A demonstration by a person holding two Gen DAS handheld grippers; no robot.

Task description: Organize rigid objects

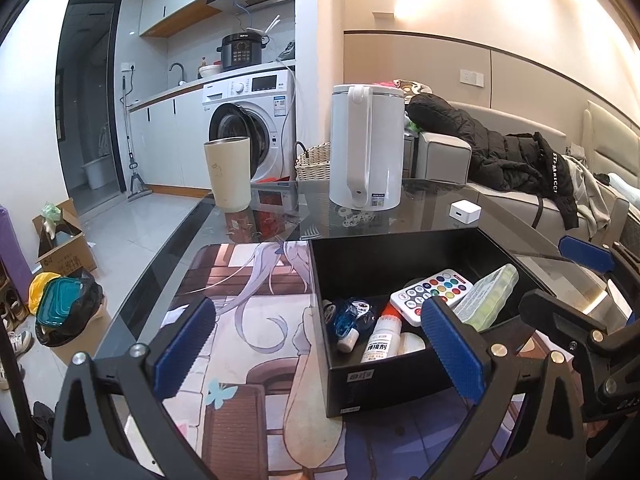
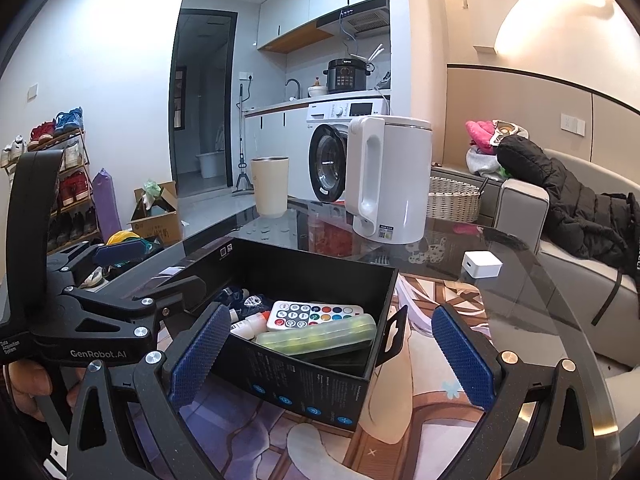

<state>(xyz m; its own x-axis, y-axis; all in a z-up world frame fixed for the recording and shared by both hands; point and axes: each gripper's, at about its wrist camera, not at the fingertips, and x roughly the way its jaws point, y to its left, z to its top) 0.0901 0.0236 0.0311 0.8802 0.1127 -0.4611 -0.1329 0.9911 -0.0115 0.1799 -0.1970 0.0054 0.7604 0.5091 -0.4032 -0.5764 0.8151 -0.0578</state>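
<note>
A black open box (image 1: pixel 384 380) (image 2: pixel 304 384) stands on the illustrated mat (image 1: pixel 248 320) (image 2: pixel 424 360). Inside lie a white remote with coloured buttons (image 1: pixel 434 290) (image 2: pixel 314 314), a pale green pill case (image 1: pixel 488 296) (image 2: pixel 320 336), a white bottle with an orange cap (image 1: pixel 380 340) (image 2: pixel 250 324) and a blue-and-white item (image 1: pixel 348 320) (image 2: pixel 250 300). My left gripper (image 1: pixel 320 348) is open and empty, its jaws straddling the box's near-left corner. My right gripper (image 2: pixel 332 360) is open and empty, over the box's near edge. Each gripper shows in the other's view, the right one (image 1: pixel 580 320) and the left one (image 2: pixel 120 304).
A white kettle (image 1: pixel 366 144) (image 2: pixel 386 180), a beige tumbler (image 1: pixel 228 172) (image 2: pixel 270 186) and a small white cube (image 1: pixel 464 211) (image 2: pixel 482 265) stand on the glass table (image 1: pixel 420 216). A sofa with a black jacket (image 1: pixel 500 152) is at right. Boxes and bags lie on the floor at left.
</note>
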